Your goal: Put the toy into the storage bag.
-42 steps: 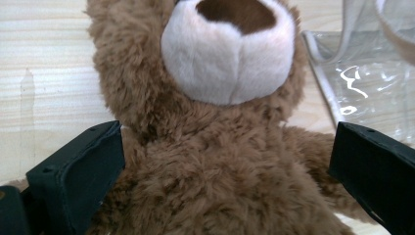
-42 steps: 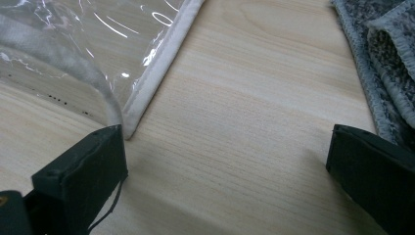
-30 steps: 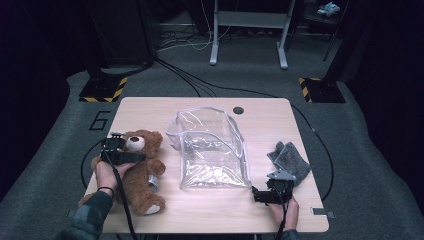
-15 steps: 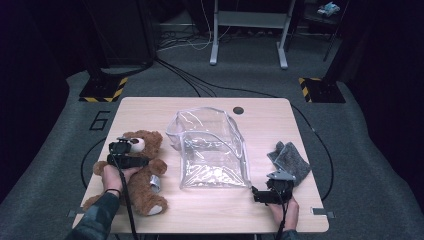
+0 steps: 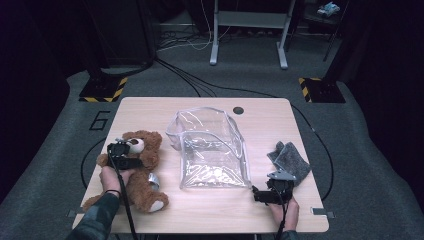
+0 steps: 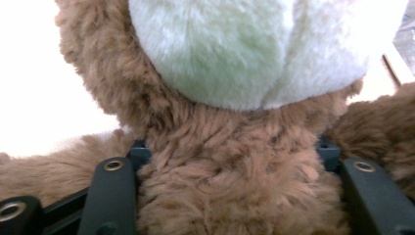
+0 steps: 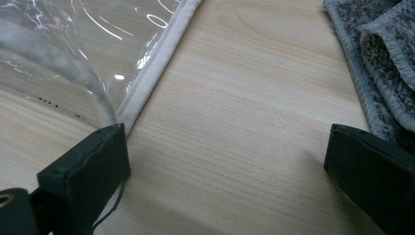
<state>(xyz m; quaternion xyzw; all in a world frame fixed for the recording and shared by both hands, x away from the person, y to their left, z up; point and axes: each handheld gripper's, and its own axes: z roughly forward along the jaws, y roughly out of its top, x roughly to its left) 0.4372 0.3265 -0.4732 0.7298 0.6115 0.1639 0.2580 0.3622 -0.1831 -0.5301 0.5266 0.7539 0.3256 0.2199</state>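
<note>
The bear (image 5: 136,167) lies on its back at the 9 o'clock side of the desk (image 5: 210,215), head toward 12 o'clock, legs toward 6, so its long axis runs away from the person. The left gripper (image 5: 131,154) sits across that axis at the neck, just under the pale muzzle. Its jaws have just been closing, and in the left gripper view they press into the brown fur (image 6: 235,181) on both sides: it is grasping the bear.

The clear bag (image 5: 212,152) stands at mid-desk, at 3 o'clock from the bear, its mouth toward 12 o'clock. Any carry into it probably has to go rightward and over the rim.

The right gripper (image 5: 256,195) rests at the bag's corner toward 5 o'clock, jaws spread wide with only bare wood between them; one jaw touches the bag's white seam (image 7: 156,73). A grey cloth (image 5: 290,161) lies just beyond it at 3 o'clock.

The bear is plush, brown, with pale foot pads.
</note>
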